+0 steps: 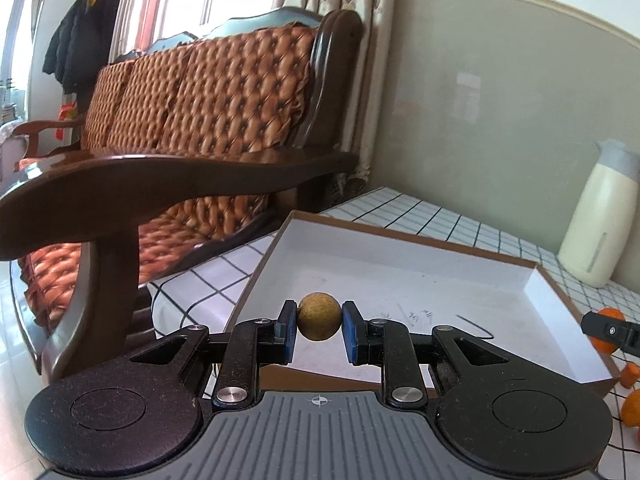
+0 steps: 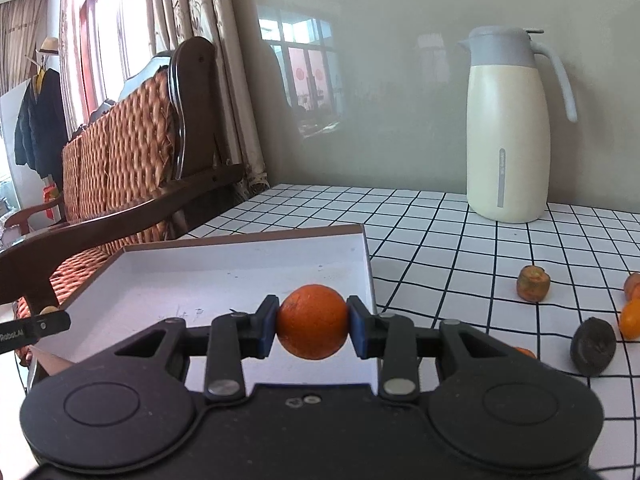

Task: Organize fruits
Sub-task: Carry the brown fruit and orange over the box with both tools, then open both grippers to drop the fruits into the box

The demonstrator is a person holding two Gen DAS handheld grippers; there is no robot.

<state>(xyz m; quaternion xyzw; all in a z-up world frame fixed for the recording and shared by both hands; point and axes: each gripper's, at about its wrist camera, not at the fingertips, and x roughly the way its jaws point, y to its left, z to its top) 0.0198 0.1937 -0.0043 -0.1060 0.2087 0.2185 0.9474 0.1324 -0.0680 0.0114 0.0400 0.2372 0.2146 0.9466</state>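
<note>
My left gripper [image 1: 319,326] is shut on a small yellow-brown round fruit [image 1: 319,316], held over the near edge of a shallow white box [image 1: 400,276] with brown sides. My right gripper [image 2: 312,326] is shut on an orange [image 2: 312,322], held over the near right part of the same box [image 2: 224,276]. The right gripper's finger with the orange shows at the right edge of the left wrist view [image 1: 610,330]. The left gripper's finger tip shows at the left edge of the right wrist view [image 2: 36,328]. The box holds no fruit.
On the checked tablecloth [image 2: 460,240] right of the box lie a brownish-orange fruit [image 2: 533,283], a dark fruit [image 2: 593,347] and orange fruits [image 2: 631,318]. A cream thermos jug [image 2: 508,128] stands at the back. A wooden sofa [image 1: 180,120] stands left of the table.
</note>
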